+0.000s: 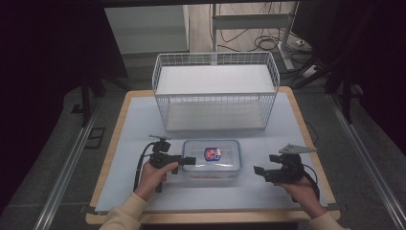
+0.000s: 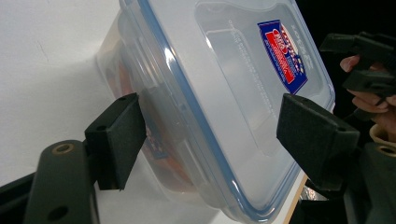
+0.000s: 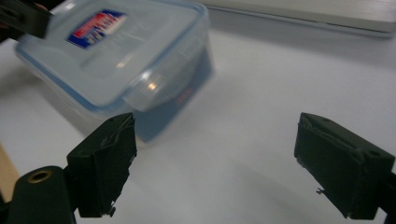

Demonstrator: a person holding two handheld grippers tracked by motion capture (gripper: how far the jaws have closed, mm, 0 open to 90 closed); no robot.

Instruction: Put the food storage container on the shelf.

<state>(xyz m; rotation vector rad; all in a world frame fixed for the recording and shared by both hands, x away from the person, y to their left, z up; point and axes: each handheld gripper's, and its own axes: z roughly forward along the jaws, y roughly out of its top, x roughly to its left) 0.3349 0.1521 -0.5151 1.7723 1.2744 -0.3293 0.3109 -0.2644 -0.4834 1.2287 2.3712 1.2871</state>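
Observation:
A clear plastic container with a blue-rimmed lid and a red and blue label lies on the white mat. My left gripper is at its left end. In the left gripper view the jaws are turned on edge and straddle the container: one pad beside the side wall near the mat, the other above the lid with a gap. My right gripper hovers open to the right of the container. Nothing lies between its jaws, and the container is ahead at the left.
A white wire basket stands behind the container at the back of the mat. The wooden table edge borders the mat. Cables and a frame lie on the floor beyond.

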